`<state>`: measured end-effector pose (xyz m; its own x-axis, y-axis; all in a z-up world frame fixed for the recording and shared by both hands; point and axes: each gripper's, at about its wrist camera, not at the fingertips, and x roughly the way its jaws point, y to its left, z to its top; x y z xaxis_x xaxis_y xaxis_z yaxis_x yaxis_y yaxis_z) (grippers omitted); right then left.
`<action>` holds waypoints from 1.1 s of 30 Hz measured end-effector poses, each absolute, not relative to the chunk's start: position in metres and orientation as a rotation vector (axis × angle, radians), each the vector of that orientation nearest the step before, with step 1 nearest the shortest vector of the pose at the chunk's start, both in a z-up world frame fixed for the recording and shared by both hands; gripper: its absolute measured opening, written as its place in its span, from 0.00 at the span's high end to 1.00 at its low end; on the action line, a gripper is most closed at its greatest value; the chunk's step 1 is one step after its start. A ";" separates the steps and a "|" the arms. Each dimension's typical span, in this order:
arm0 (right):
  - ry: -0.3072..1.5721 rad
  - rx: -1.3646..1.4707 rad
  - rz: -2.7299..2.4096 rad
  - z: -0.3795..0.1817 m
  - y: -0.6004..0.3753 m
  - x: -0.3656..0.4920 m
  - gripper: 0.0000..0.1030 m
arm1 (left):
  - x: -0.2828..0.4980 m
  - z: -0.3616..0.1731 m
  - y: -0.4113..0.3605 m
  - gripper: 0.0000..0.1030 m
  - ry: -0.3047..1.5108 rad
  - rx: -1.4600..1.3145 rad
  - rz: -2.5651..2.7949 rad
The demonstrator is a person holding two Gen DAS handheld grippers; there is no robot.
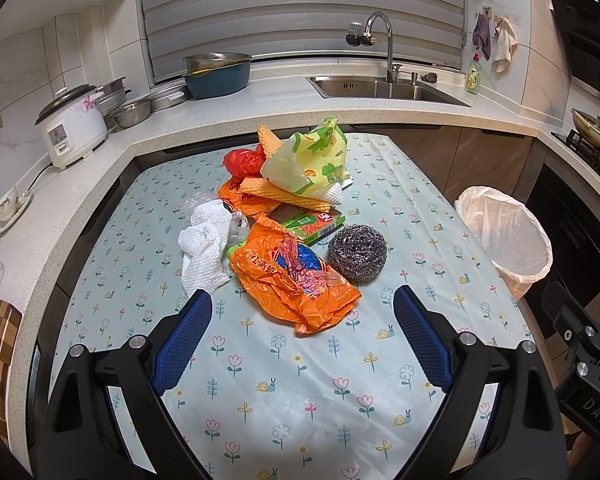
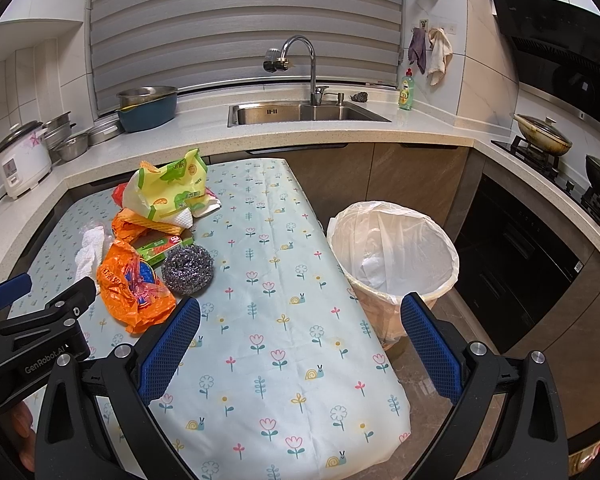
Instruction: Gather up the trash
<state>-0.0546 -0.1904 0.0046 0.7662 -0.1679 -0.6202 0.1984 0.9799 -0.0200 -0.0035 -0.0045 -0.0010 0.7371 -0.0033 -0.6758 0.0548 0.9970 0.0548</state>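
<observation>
Left hand-held gripper (image 1: 302,312) wide open above orange bag (image 1: 292,276), steel scrubber (image 1: 357,253) just behind.

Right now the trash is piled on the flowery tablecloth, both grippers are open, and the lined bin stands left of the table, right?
Not quite: the lined bin stands right of the table, as the right wrist view shows. The trash pile is on the tablecloth, and both grippers are open.
</observation>
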 end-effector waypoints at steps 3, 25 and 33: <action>0.668 0.047 -0.199 0.005 -0.190 -0.055 0.07 | -0.004 -0.001 -0.005 0.15 0.742 0.072 -0.033; 0.667 0.047 -0.200 0.008 -0.189 -0.054 0.07 | -0.004 0.000 -0.006 0.15 0.741 0.071 -0.033; 0.667 0.048 -0.203 0.006 -0.189 -0.053 0.07 | -0.003 0.002 -0.007 0.14 0.744 0.069 -0.034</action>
